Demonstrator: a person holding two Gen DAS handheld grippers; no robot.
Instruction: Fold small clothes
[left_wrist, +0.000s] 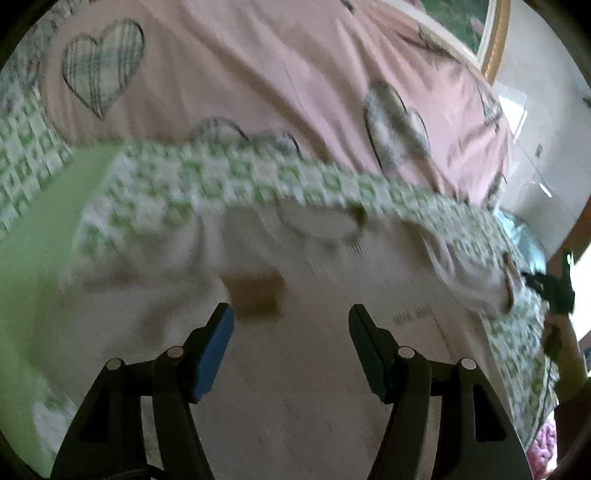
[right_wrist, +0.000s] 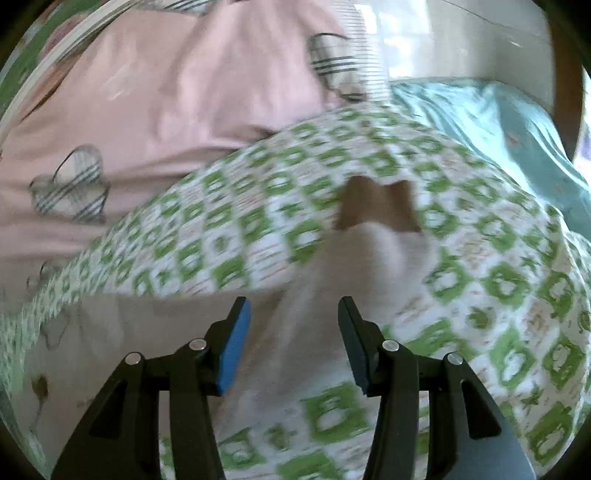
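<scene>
A small white garment with a brown patch and a faint round neckline lies flat on a green-and-white patterned sheet. My left gripper is open just above its middle, holding nothing. In the right wrist view a white sleeve with a brown cuff stretches away over the patterned sheet. My right gripper is open over that sleeve, empty. The other gripper shows at the garment's right edge in the left wrist view. Both views are blurred.
A pink quilt with plaid hearts lies behind the sheet, and it also shows in the right wrist view. A teal cloth lies at the back right. A plain green strip runs along the left.
</scene>
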